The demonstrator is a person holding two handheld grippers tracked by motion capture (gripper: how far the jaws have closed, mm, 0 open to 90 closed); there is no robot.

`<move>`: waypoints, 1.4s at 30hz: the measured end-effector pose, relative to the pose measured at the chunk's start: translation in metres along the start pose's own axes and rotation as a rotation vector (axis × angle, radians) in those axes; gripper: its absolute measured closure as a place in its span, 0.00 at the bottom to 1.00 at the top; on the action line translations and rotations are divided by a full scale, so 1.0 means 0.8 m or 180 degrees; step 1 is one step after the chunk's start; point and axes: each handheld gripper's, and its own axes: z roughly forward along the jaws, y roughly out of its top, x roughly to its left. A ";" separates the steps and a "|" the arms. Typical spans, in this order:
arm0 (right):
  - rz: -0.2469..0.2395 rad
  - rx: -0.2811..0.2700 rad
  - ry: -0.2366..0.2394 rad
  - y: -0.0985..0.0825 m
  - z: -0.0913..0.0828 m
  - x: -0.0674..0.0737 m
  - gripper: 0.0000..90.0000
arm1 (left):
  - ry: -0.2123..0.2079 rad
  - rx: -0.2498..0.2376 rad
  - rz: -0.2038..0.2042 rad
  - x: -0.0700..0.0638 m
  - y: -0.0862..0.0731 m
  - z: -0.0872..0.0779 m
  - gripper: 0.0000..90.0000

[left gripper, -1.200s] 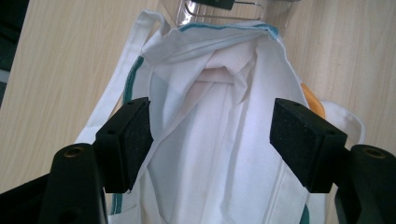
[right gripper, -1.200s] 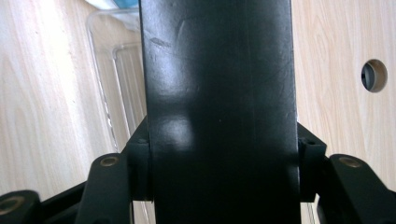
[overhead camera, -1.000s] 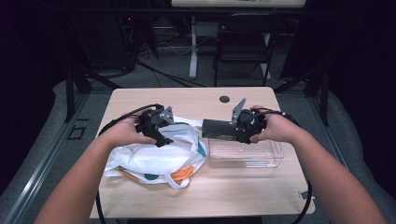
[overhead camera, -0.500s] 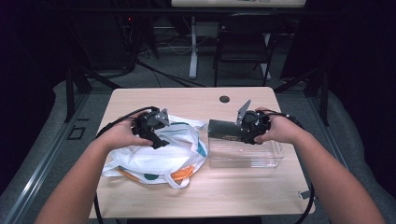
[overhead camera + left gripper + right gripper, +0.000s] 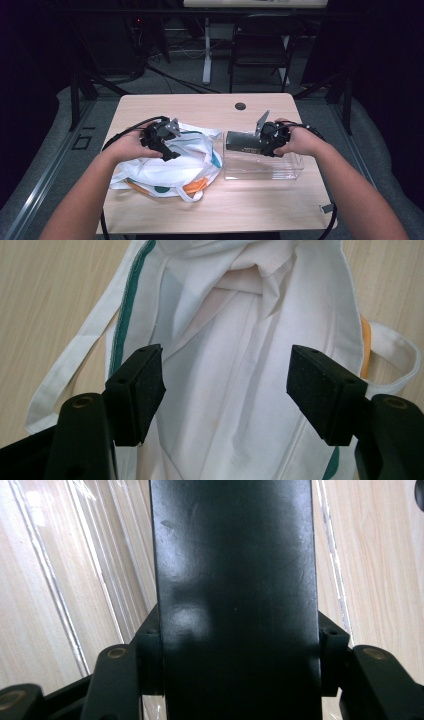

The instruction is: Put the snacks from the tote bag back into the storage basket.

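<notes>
- Right gripper [image 5: 260, 141], right of centre frame: jaws clamped on a dark flat box [image 5: 235, 595], above the clear bin [image 5: 290, 170].
- Left gripper [image 5: 225, 385]: jaws wide apart, holding nothing, over the white bag [image 5: 240, 340].

Dark box [image 5: 235, 600] cut off top and bottom, hiding right gripper's pads; bag [image 5: 240, 365] contents unseen inside folds.

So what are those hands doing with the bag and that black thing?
A person at the table works with a gripper in each hand. The right gripper is clamped on a black block and holds it over a clear box. The left gripper hangs with its jaws open over a white bag, touching nothing. The bag lies crumpled beside the box, with something orange showing at its edge.
</notes>
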 end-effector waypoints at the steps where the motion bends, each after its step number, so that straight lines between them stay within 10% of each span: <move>1: 0.0003 0.0011 0.0003 0.000 0.001 0.000 0.46 | -0.0001 0.0000 0.0002 0.000 0.000 0.001 0.34; 42: 0.0094 0.0120 0.0111 -0.008 0.058 -0.009 0.46 | -0.0019 0.0039 -0.0030 -0.001 -0.009 0.011 0.34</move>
